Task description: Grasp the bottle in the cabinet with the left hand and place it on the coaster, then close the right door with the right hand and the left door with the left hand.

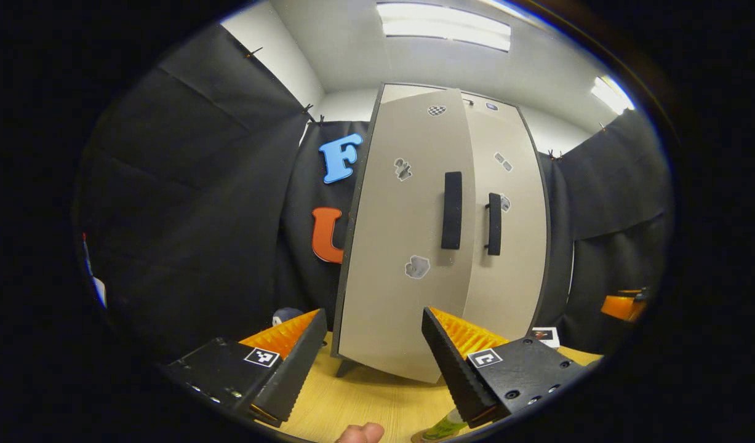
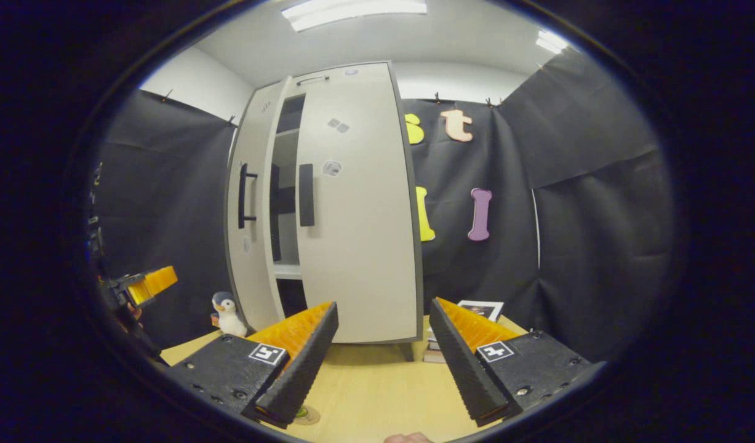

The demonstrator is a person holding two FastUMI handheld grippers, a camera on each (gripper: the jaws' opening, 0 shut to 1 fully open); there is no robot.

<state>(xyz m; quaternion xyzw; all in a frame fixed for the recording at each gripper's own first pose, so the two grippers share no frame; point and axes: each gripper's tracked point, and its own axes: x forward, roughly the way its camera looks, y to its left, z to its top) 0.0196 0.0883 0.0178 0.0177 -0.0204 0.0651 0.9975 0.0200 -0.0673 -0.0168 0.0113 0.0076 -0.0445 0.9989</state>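
Your cabinet (image 1: 439, 234) stands on the tabletop (image 1: 365, 400) and takes up the middle of the left gripper view, running from 12 o'clock down to 6. Its left door (image 1: 408, 246) is swung a little out toward you, its black handle (image 1: 451, 210) just past centre toward 1 o'clock, while the right door (image 2: 352, 209) lies flat and shut in the right gripper view. There you can see a dark gap with shelves between the two doors at about 10 o'clock. Your left gripper (image 1: 371, 363) holds its fingers spread wide, nothing between them, the door's lower edge just beyond. Your right gripper (image 2: 383, 363) is likewise spread and empty, well short of the cabinet. A small penguin (image 2: 228, 314) sits on the tabletop at 8 o'clock in the right gripper view. At 6 o'clock in the left gripper view a green-and-yellow thing (image 1: 442, 427) peeks out, perhaps the bottle; you cannot tell.
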